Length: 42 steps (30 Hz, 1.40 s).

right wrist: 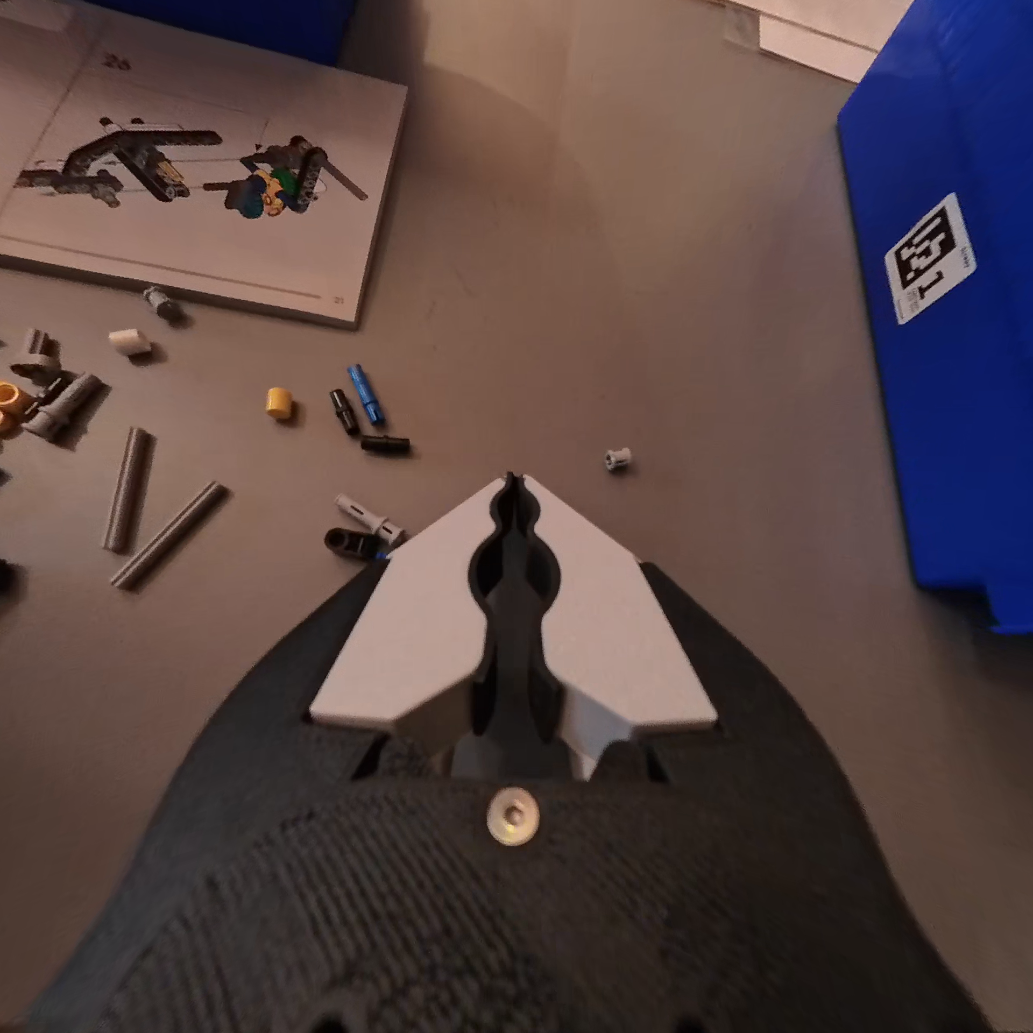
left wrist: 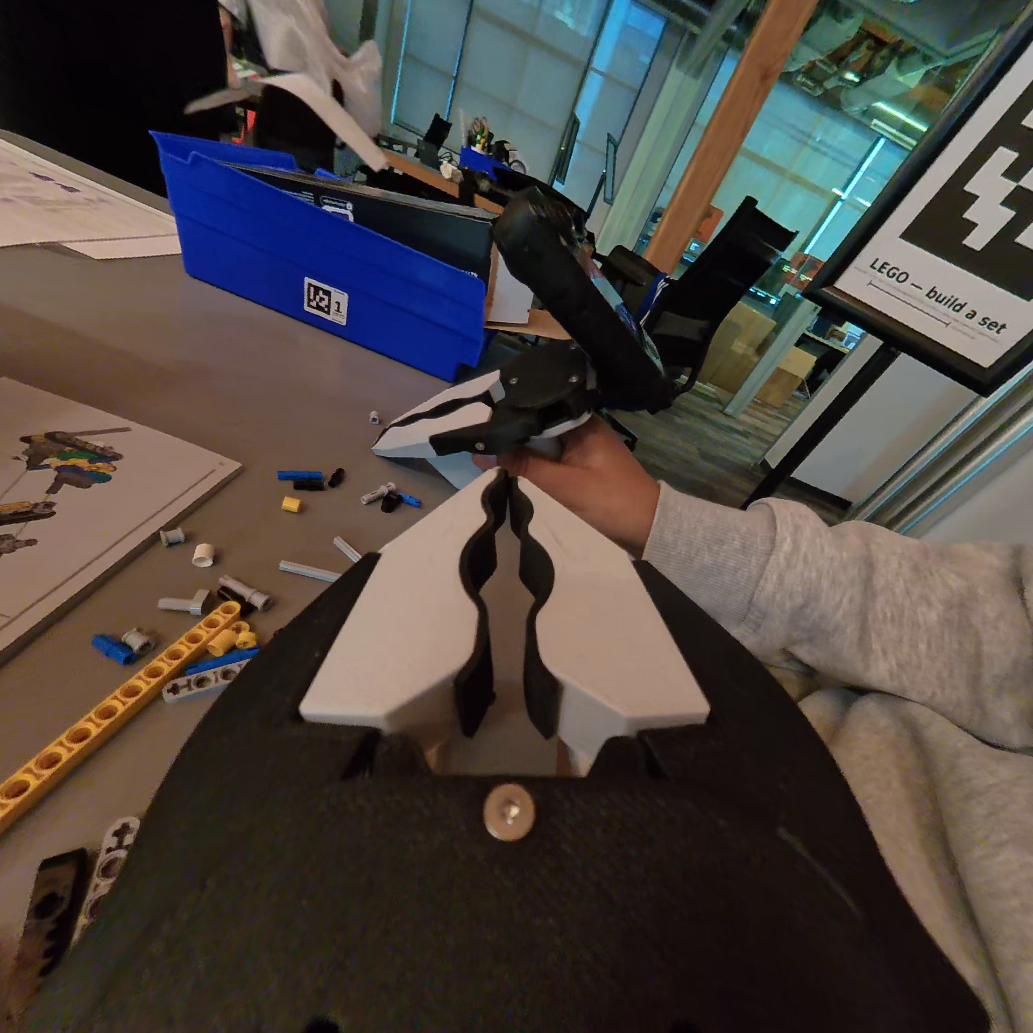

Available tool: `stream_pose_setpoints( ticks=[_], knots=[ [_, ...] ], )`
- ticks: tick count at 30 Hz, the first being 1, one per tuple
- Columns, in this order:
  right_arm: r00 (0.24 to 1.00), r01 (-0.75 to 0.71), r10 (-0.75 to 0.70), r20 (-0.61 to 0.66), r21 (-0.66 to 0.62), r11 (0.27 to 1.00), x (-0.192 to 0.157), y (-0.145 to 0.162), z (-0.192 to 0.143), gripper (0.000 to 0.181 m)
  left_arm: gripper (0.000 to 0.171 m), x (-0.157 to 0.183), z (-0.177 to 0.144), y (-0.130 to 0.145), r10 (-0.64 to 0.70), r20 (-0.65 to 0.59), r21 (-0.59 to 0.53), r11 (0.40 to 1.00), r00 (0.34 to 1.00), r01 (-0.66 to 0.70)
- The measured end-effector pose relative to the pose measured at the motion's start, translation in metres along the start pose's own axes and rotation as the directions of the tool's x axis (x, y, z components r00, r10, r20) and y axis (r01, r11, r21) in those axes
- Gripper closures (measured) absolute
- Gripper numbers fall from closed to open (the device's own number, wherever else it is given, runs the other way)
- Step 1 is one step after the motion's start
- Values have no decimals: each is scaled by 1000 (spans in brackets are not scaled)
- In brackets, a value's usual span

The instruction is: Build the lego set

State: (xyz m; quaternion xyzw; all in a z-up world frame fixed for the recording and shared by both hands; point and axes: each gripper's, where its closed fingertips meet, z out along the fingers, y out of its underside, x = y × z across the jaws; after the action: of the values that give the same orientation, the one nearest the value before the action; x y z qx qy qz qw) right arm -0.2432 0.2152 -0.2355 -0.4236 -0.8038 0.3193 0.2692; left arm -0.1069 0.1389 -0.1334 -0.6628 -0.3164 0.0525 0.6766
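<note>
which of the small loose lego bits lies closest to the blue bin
The tiny light grey bush, alone on the bare table right of the right hand-held gripper; all other pieces lie farther left, toward the booklet.

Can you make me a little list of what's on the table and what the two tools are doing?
table: grey
bin: blue
booklet: open
long beam: yellow
small pieces: loose pins and axles, one yellow bush
left tool: shut, empty, off the table
right tool: shut, empty, over bare table
build: nothing joined yet
</note>
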Motion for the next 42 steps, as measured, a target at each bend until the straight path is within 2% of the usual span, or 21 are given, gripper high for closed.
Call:
stream_pose_setpoints(
  ticks=[4,12,20,28,37,42],
  knots=[
    [1000,-16,16,16,0,1000,0,0,0,181,171,-3,-1,-1,-13,11,5,1000,1000,13],
    [981,-142,142,129,-10,990,-1,0,1,181,171,-5,-1,0,-34,8,1,999,999,34],
    [990,-99,99,96,-5,995,-1,0,1,181,171,-6,-1,0,-40,9,3,999,999,40],
    [998,56,-56,-36,-1,998,-2,-1,2,181,171,-6,-2,-1,-48,-1,8,999,999,48],
    [994,-77,77,78,-4,997,-2,-1,2,181,171,-5,-4,-4,-49,-21,23,999,999,50],
    [995,-72,72,75,-4,997,-2,-1,2,181,171,-4,-4,-5,-50,-25,28,998,998,51]
  ],
)
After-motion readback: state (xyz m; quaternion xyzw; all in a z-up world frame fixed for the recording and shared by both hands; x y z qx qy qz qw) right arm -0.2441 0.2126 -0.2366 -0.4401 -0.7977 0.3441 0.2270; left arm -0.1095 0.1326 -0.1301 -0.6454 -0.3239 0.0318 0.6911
